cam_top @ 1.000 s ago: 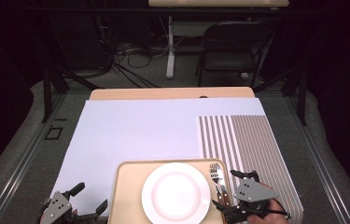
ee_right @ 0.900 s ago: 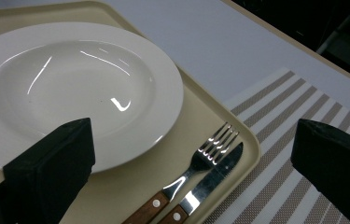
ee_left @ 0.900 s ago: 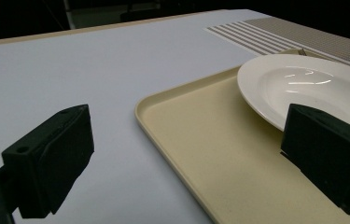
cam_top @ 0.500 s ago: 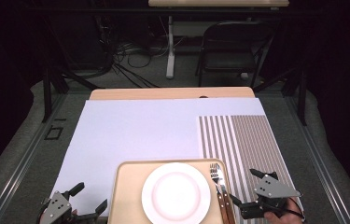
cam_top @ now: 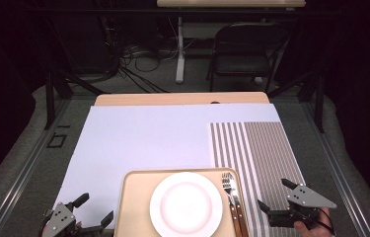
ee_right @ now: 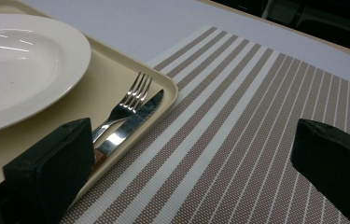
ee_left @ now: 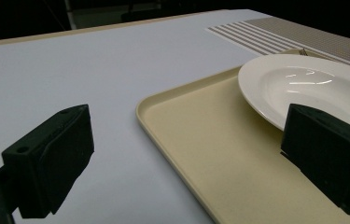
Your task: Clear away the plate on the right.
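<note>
High view: my right gripper [cam_top: 274, 198] hangs jaws apart over striped mat [cam_top: 264, 150], fork [cam_top: 228, 187] and knife [cam_top: 238, 207] just left of it on tray [cam_top: 134, 197], likely laid for pickup. Left gripper [cam_top: 93, 213] apart too, straddling tray's edge, plate [cam_top: 186, 203] to its right. Bench [cam_top: 138, 138] white-covered; dark room, chair [cam_top: 244, 49] behind.

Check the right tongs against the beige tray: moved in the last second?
Yes. The right tongs have slid right, off the knife and fork at the beige rectangular tray edge, out over the brown striped placemat.
</note>
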The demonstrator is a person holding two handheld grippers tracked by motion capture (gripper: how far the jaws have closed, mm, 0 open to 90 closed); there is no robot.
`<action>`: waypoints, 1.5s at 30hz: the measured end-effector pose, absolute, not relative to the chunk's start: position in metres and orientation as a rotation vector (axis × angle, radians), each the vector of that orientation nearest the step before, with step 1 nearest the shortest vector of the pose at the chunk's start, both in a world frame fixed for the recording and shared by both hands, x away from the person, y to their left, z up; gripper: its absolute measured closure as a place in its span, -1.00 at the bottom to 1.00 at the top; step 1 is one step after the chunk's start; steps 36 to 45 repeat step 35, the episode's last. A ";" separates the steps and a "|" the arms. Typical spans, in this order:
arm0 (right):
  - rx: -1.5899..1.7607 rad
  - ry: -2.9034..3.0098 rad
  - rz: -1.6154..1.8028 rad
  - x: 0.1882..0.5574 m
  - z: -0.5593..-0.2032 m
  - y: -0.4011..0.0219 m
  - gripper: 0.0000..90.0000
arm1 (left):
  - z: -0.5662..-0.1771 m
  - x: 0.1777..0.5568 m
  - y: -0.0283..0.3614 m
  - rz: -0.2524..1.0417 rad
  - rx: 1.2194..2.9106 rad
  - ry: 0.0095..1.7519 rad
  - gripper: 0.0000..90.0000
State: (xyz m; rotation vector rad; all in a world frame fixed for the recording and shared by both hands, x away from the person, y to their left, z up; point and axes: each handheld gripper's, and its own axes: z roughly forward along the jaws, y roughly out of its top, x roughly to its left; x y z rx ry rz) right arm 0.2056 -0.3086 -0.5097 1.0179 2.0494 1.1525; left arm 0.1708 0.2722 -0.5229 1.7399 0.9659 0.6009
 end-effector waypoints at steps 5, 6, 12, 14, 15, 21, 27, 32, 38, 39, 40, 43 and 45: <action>1.035 2.000 1.162 0.208 -0.516 -0.312 -1.00 | -0.523 0.171 0.272 0.598 1.739 0.967 -0.93; 1.041 2.038 1.142 0.207 -0.515 -0.314 -1.00 | -0.523 0.171 0.272 0.598 1.739 0.967 -0.93; 1.060 2.019 1.136 0.208 -0.520 -0.316 -1.00 | -0.522 0.170 0.273 0.600 1.741 0.970 -0.94; 1.072 2.034 1.124 0.208 -0.521 -0.317 -1.00 | -0.522 0.170 0.274 0.598 1.740 0.971 -0.93; 1.073 2.026 1.130 0.208 -0.523 -0.317 -1.00 | -0.522 0.170 0.274 0.601 1.741 0.969 -0.94; 1.096 2.015 1.119 0.209 -0.528 -0.321 -1.00 | -0.522 0.171 0.274 0.601 1.742 0.967 -0.93; 1.123 2.011 1.118 0.211 -0.533 -0.323 -1.00 | -0.522 0.170 0.275 0.607 1.737 0.968 -0.93; 1.144 2.015 1.106 0.212 -0.536 -0.325 -1.00 | -0.522 0.171 0.275 0.605 1.738 0.970 -0.93; 1.157 2.014 1.107 0.212 -0.535 -0.327 -1.00 | -0.522 0.172 0.275 0.603 1.736 0.970 -0.93; 1.157 2.014 1.107 0.212 -0.535 -0.327 -1.00 | -0.522 0.172 0.275 0.603 1.736 0.970 -0.93; 1.157 2.014 1.107 0.212 -0.535 -0.327 -1.00 | -0.522 0.172 0.275 0.603 1.736 0.970 -0.93; 1.157 2.014 1.107 0.212 -0.535 -0.327 -1.00 | -0.522 0.172 0.275 0.603 1.736 0.970 -0.93; 1.157 2.014 1.107 0.212 -0.535 -0.327 -1.00 | -0.522 0.172 0.275 0.603 1.736 0.970 -0.93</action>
